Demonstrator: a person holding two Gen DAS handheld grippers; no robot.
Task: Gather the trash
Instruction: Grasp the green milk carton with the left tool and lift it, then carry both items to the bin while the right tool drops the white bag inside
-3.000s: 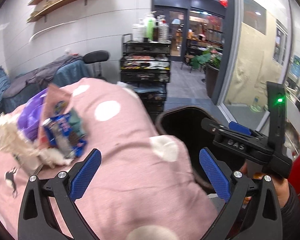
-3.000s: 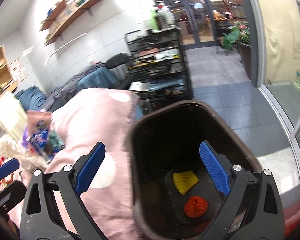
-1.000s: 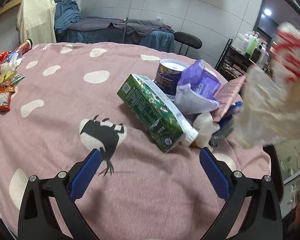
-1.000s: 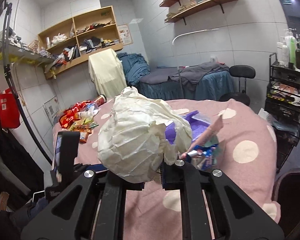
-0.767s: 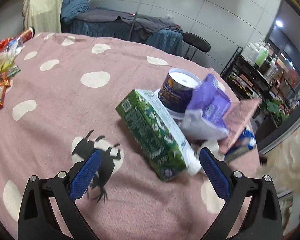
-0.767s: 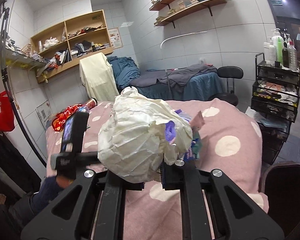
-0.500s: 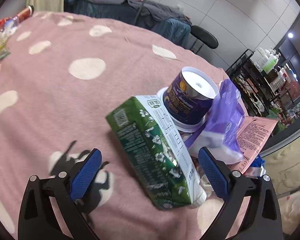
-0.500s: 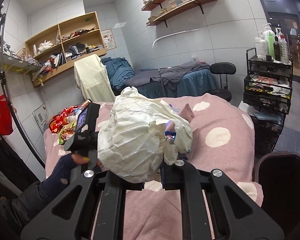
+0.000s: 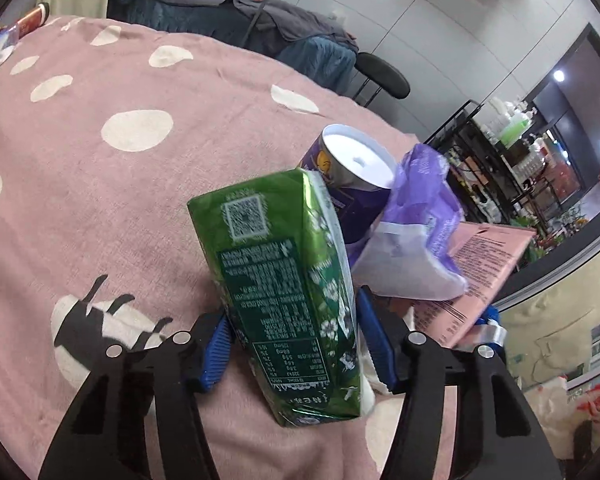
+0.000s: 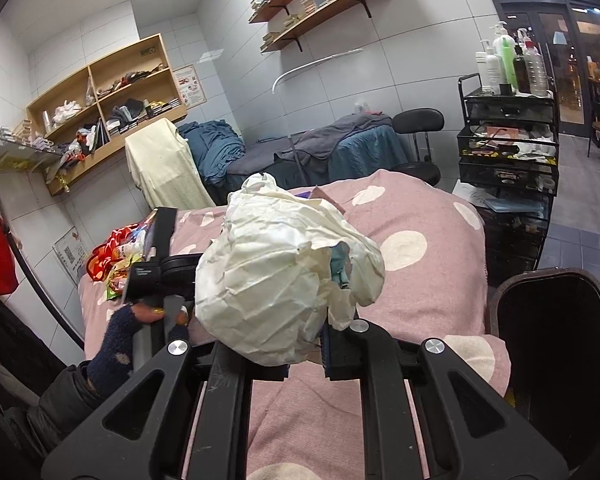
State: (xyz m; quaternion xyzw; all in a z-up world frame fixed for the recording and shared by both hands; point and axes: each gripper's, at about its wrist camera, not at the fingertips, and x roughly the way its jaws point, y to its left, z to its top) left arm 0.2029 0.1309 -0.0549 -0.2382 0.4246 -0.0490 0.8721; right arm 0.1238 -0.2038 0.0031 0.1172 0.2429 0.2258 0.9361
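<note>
One glossy green carton [image 9: 284,280], dented

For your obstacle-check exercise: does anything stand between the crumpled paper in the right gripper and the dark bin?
Nothing visible does. The crumpled paper sits clamped in the right gripper, and the dark bin stands open beside the bed, with only the pink spotted blanket lying between them.

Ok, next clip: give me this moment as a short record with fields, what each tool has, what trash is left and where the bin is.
left tool: jaws closing around the green carton
right tool: shut on the crumpled paper wad
trash left on the pink blanket: purple cup, purple bag, pink packet
bin: dark, open, beside the blanket's edge in the right wrist view
bin contents: cannot tell
</note>
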